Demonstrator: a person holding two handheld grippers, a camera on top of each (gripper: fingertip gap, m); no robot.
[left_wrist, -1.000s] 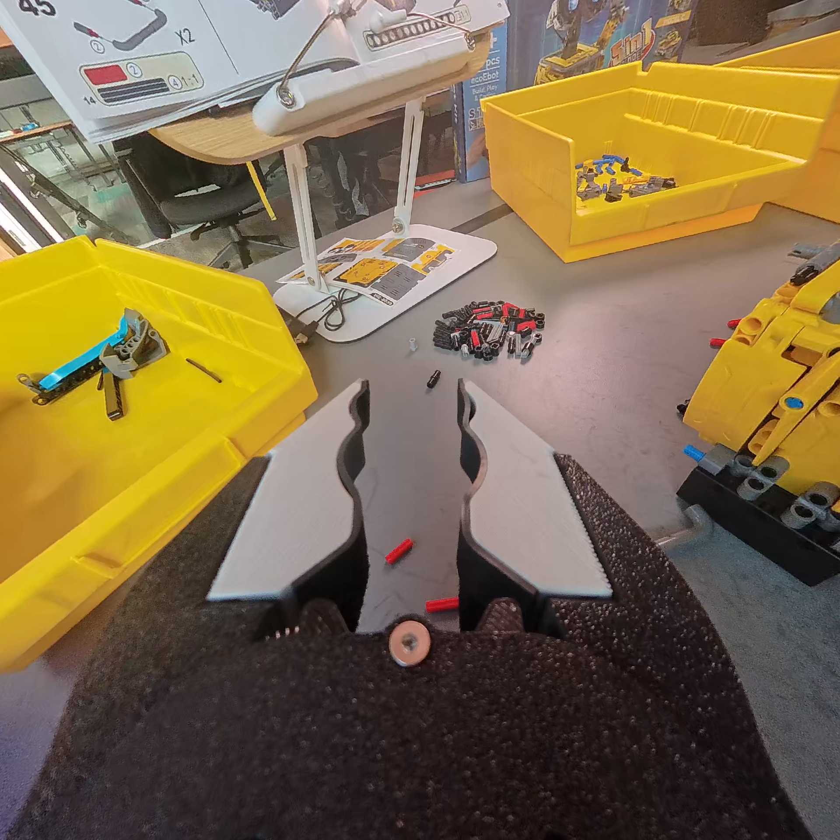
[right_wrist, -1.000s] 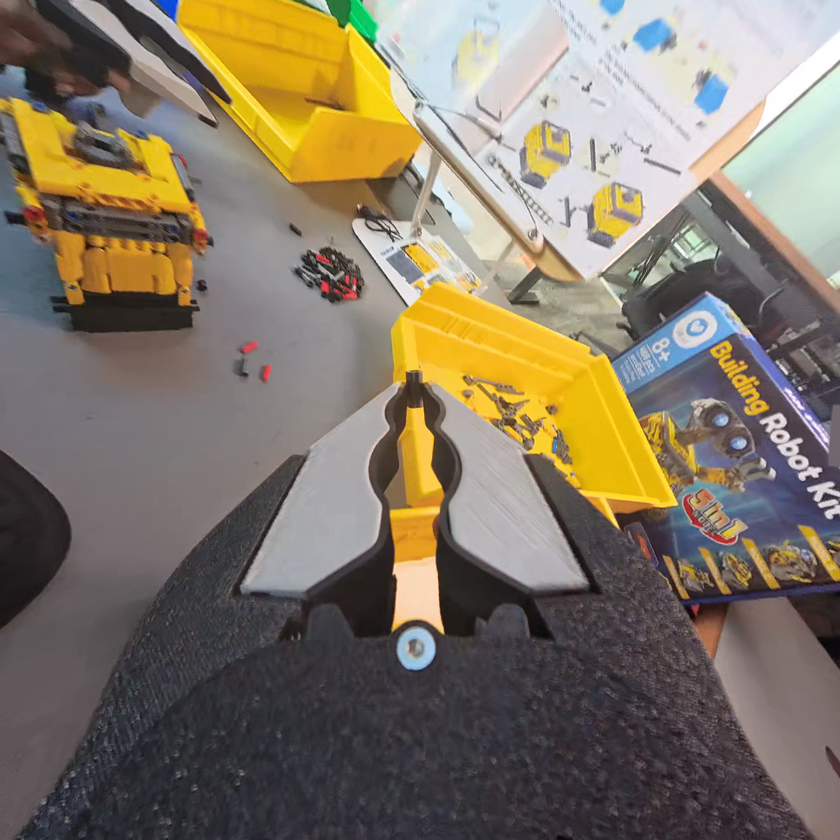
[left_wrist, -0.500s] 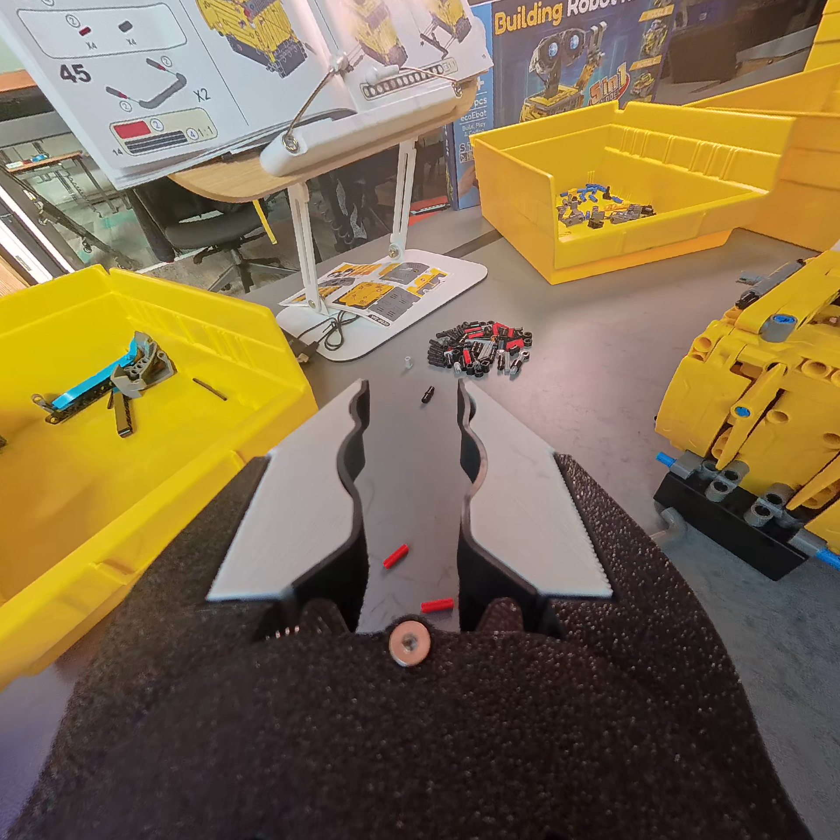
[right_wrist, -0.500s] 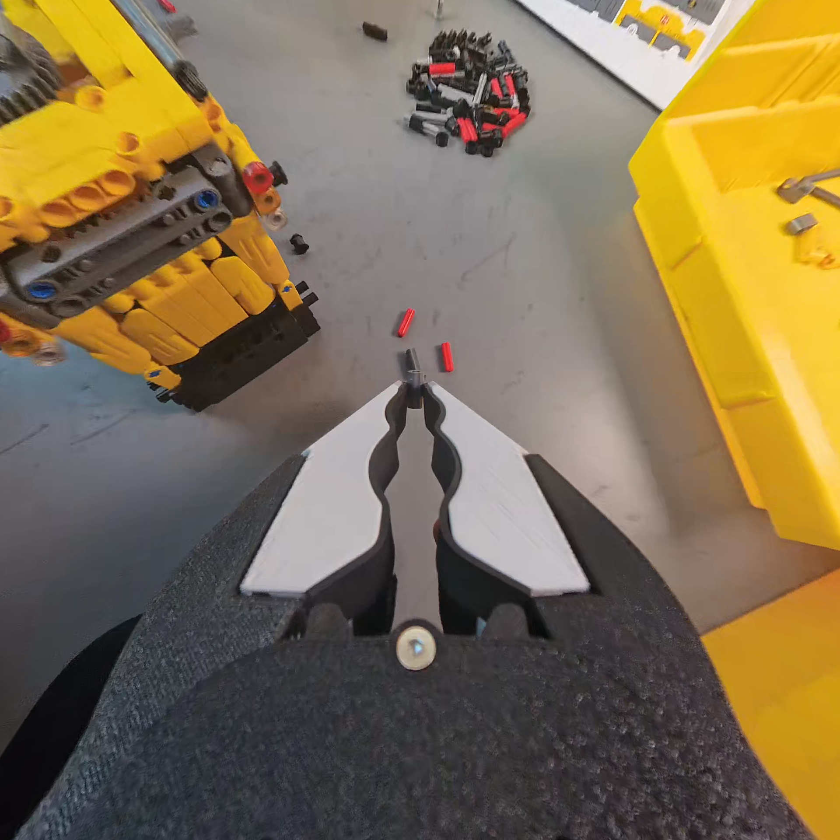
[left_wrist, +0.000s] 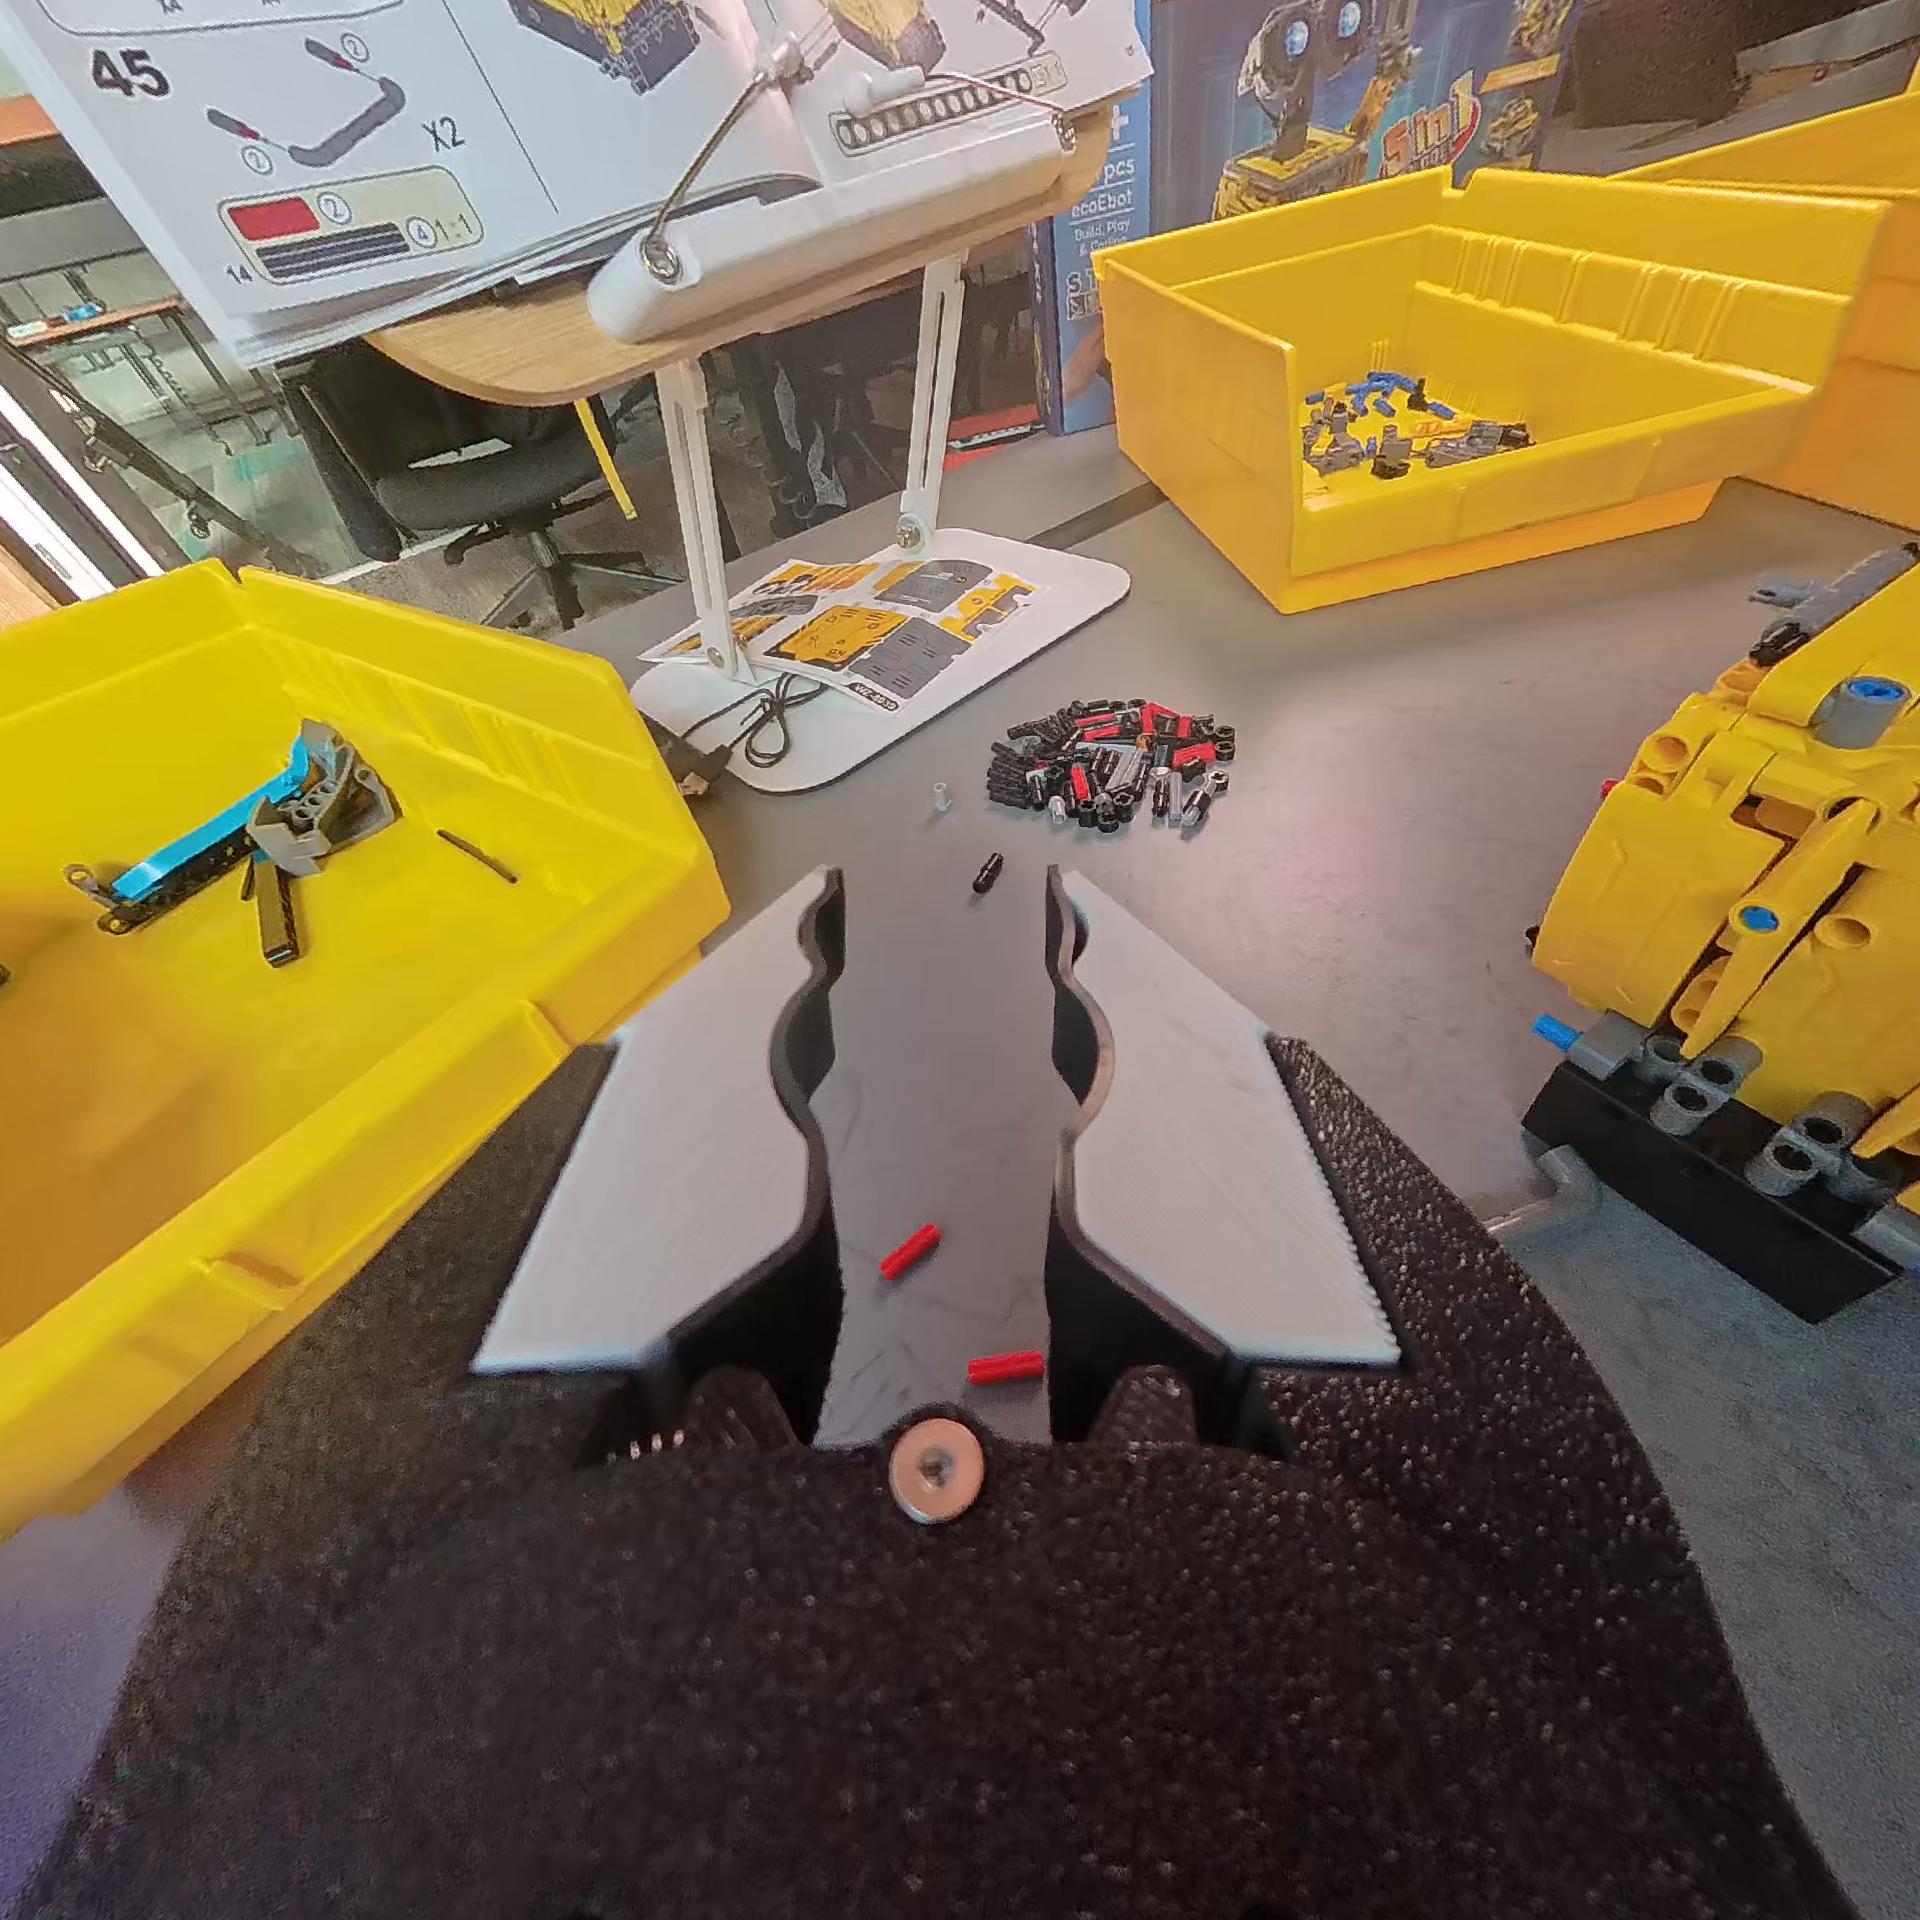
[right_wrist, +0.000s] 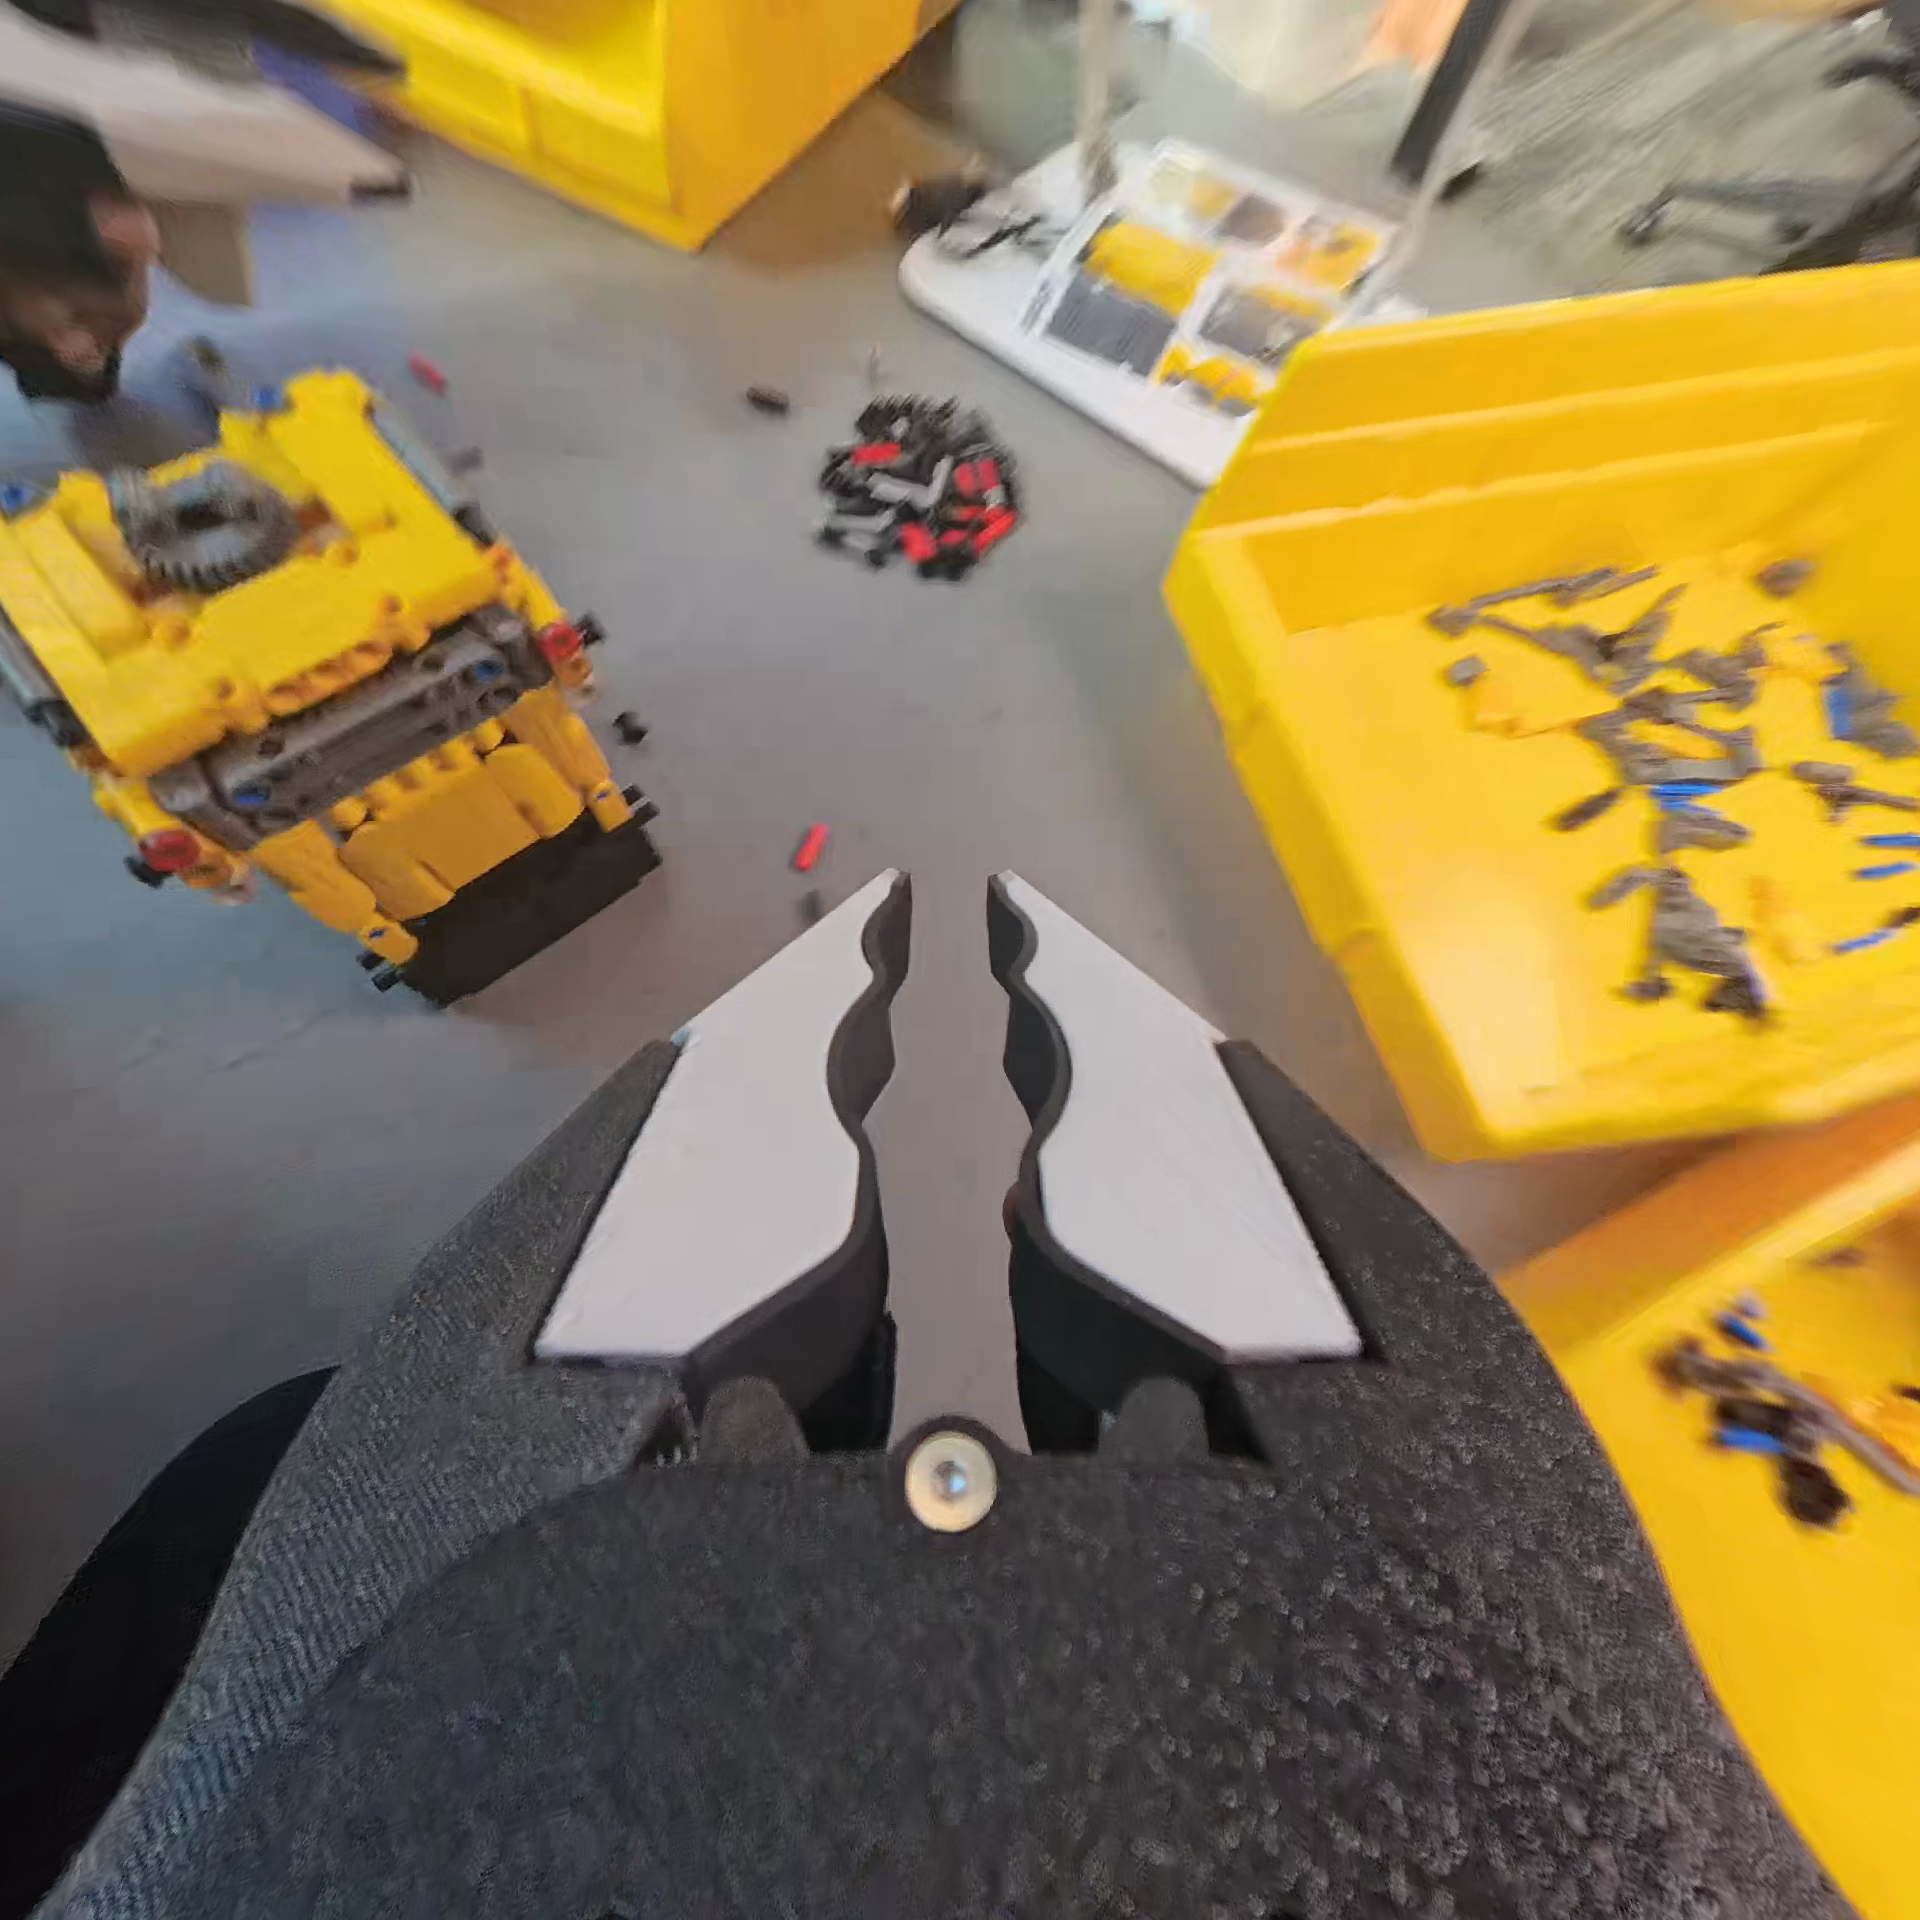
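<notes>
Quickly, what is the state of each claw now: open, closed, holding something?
Left claw: open, holding nothing.
Right claw: open, holding nothing.

Printed writing and step numbers on instruction booklet (left_wrist: 436, 125), ahead-left above left gripper; lettering on blue kit box (left_wrist: 1299, 114) ahead-right; small label on sticker sheet (left_wrist: 883, 634).

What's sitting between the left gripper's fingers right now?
In the left wrist view, the open left gripper has two loose red pins lying on the bare grey table between its fingers, touching neither; a black pin lies just past the tips.
</notes>
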